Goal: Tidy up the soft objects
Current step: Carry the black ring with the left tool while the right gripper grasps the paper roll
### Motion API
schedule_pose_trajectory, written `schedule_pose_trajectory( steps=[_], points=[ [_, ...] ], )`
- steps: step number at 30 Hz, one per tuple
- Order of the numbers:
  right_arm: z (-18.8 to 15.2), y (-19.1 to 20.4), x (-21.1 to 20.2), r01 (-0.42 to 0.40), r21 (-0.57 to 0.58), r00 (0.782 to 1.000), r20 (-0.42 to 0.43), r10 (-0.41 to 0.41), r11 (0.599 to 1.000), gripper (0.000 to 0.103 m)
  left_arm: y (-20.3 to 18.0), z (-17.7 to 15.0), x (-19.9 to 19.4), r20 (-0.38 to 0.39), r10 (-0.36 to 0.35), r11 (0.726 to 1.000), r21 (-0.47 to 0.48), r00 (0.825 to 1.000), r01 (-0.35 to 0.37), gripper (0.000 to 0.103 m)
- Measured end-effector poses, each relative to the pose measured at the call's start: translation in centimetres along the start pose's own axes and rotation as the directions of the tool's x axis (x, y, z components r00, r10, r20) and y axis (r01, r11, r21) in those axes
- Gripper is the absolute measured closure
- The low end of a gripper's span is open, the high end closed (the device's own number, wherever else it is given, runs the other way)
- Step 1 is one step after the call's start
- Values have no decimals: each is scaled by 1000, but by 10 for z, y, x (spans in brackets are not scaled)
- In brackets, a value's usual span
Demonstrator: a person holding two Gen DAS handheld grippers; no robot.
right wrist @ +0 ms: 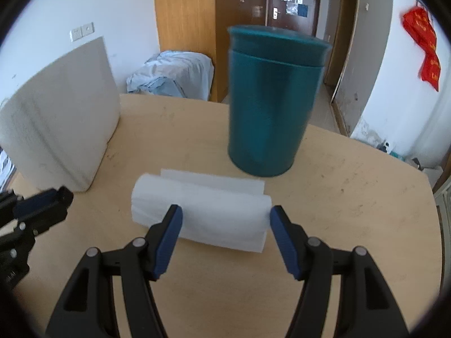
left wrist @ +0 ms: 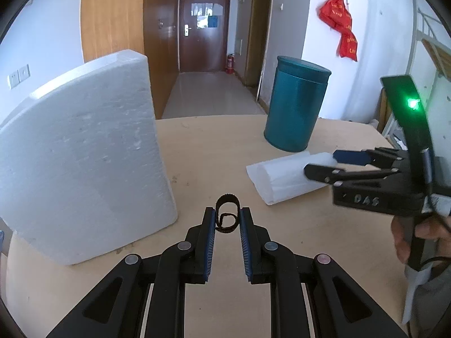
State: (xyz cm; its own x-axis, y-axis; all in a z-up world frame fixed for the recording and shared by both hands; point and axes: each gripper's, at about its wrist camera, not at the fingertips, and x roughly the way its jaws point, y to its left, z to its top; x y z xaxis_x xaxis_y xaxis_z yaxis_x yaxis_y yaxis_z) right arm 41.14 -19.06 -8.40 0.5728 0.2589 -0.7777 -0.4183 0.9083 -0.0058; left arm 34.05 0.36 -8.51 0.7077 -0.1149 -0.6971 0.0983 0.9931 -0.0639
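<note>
Left wrist view
Left claw [left wrist: 227,219]: clenched on a coiled black strap [left wrist: 227,214], low over the table [left wrist: 203,152].
Foam roll [left wrist: 284,177]: right, long axis left-right.

Right wrist view
Right claw [right wrist: 225,219]: released, straddling the roll [right wrist: 203,214], near the teal canister [right wrist: 270,101].

white foam roll [right wrist: 201,215] lying flat on desk [right wrist: 352,197], loose sheet edge trailing; black strap loop [left wrist: 227,216] upright nearby.

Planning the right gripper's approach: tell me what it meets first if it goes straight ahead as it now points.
The rolled white foam sheet comes first; the open right gripper already brackets it. The teal canister stands behind.
</note>
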Motion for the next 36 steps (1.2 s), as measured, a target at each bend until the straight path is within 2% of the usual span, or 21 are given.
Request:
schedule_pose_trajectory(
  steps=[9, 14, 24, 36],
  points=[
    [-14, 36, -22, -147, -50, 989, -33, 145, 988, 34, 10, 2, -11, 11, -17, 1000, -26, 1000, 17, 84],
    [-12, 49, -34, -65, -169, 997, 31, 71, 983, 34, 14, 1, -16, 14, -18, 999, -40, 1000, 19, 84],
    [1, 54, 5, -112, -271, 994, -42, 105, 956, 34, 15, 0, -16, 25, -8, 998, -58, 1000, 9, 84],
    [8, 62, 25, -76, -334, 996, -61, 59, 940, 34, 30, -5, -33, 38, 9, 993, -118, 999, -5, 84]
  ],
)
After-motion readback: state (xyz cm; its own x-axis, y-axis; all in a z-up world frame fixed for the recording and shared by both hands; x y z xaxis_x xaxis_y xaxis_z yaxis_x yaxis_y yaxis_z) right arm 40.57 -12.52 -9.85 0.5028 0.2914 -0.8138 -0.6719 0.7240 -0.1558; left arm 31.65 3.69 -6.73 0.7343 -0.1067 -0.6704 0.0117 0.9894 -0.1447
